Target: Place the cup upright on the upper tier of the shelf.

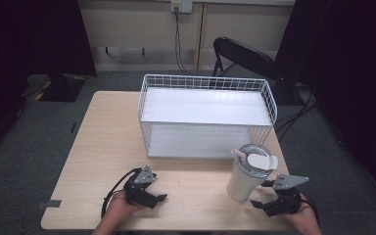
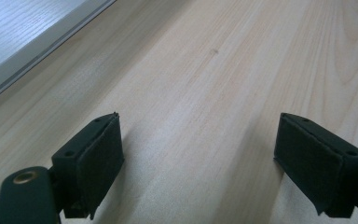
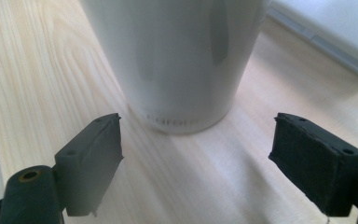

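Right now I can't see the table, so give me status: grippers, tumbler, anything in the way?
Left gripper open, over bare table. Right gripper open, just short of the tumbler. Tumbler upright, untouched, beside the wire rack. Nothing between.

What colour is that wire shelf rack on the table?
White, seen best in the high view: the wire rack.

Light wood surface out front, and at its far side sits a white wire rack with two flat shelves, one above the other. Just before the rack's right corner stands a white tumbler, upright, lid on, straw poking up. Beyond the surface, grey carpet, a black folding chair and a cable dropping down the wall.
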The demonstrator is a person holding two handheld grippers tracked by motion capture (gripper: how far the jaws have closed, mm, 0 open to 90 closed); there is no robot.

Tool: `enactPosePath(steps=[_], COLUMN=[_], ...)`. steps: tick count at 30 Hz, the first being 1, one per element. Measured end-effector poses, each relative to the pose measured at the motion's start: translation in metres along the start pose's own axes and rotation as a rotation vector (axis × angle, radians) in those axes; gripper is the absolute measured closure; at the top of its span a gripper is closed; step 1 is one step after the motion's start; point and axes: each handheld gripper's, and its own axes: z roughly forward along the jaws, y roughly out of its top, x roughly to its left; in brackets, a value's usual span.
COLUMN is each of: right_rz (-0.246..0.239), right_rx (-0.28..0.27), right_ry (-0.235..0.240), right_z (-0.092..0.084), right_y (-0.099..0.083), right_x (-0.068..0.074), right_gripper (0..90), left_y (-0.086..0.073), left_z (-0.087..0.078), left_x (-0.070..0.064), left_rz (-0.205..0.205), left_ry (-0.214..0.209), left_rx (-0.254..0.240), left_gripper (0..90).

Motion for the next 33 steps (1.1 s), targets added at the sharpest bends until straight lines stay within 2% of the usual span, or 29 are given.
enactPosePath(steps=[9,15,19,26,33], right_rz=[-0.01,0.022,0.025,0.035,0.033], right_rx=[-0.012,-0.074,-0.084,-0.135,-0.148], right_ry=[0.006,0.02,0.023,0.04,0.045], right_z=[-0.008,-0.016,-0.018,-0.019,-0.02], right_y=[0.006,0.012,0.015,0.024,0.028], right_x=[0.002,0.002,0.001,0.001,0.002], right_gripper=[14.5,14.3,14.2,13.2,13.1], left_y=[0.0,0.0,0.0,0.0,0.0], left_z=[0.0,0.0,0.0,0.0,0.0], left_x=[0.0,0.0,0.0,0.0,0.0], left_rz=[-0.001,0.0,0.0,-0.001,-0.001], left_ry=[0.0,0.001,0.0,0.001,0.0], left_rx=[0.0,0.0,0.0,0.0,0.0], left_gripper=[14.7,14.7,14.8,14.7,14.7])
